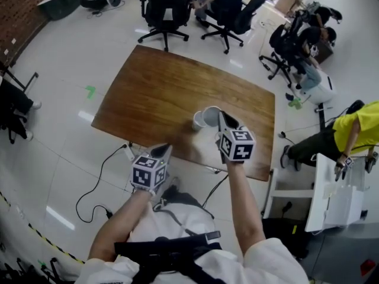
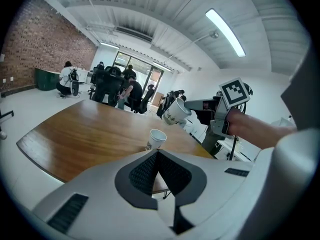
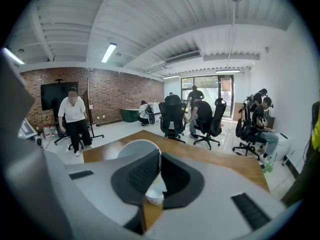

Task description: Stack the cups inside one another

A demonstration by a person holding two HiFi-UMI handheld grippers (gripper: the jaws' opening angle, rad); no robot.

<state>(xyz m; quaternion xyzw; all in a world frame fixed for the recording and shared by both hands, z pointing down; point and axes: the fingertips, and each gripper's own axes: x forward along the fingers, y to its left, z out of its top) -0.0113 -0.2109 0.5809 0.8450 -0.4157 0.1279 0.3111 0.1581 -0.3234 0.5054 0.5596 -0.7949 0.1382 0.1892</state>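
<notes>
nesting step: the right tool (image 3: pixel 159 170) grips a tilted cup (image 1: pixel 211 115) by its wall, just above the standing cup (image 1: pixel 198 120) near the middle of the surface (image 1: pixel 154 87). the left tool (image 2: pixel 157 159) is closed and empty. next, the held cup likely needs levelling and lowering in.

We look steeply down on a brown wooden table (image 1: pixel 172 87) that stands on a pale, glossy floor. Our right gripper (image 1: pixel 221 118) reaches over the table's near right part, its tips at the rim of a white cup (image 1: pixel 212 115) that is tilted with its mouth toward us. Just left of it a second white cup (image 1: pixel 198 121) sits on the wood. Our left gripper (image 1: pixel 165 151) points at the table's near edge. Black office chairs (image 1: pixel 166 10) stand beyond the far edge. A green mark (image 1: pixel 90 90) lies on the floor at left, and a person in a yellow shirt (image 1: pixel 361 124) is at the right edge.
</notes>
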